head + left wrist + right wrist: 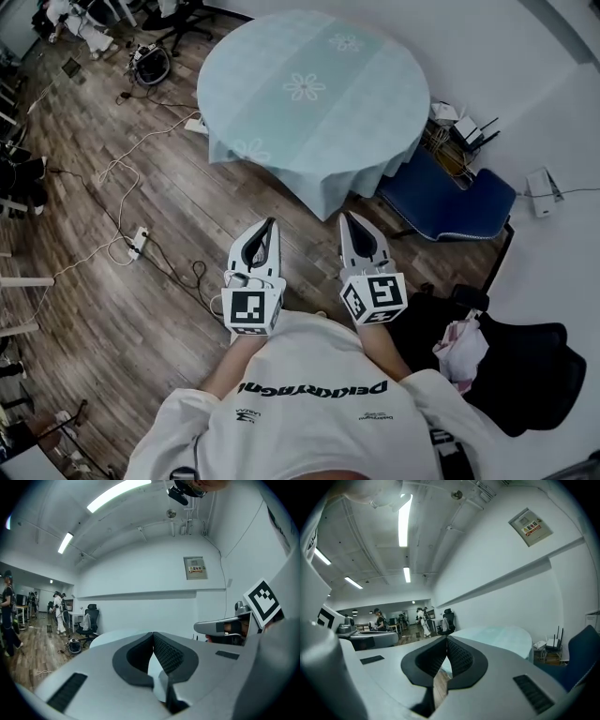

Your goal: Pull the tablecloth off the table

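Observation:
A pale blue tablecloth [314,94] with white flower prints covers a round table; a corner of it hangs down at the near side. The same tablecloth [501,637] shows ahead in the right gripper view. My left gripper [271,223] and my right gripper [348,217] are held side by side in front of my body, a short way back from the hanging corner and apart from it. Both are shut with nothing between their jaws. In the left gripper view the left gripper [153,634] has its tips touching; the right gripper [446,638] looks the same in its own view.
A dark blue chair [445,202] stands right of the table, a black chair [525,366] with a pink cloth [461,349] beside me at right. Cables and a power strip [139,240] lie on the wooden floor at left. People [59,611] stand far off.

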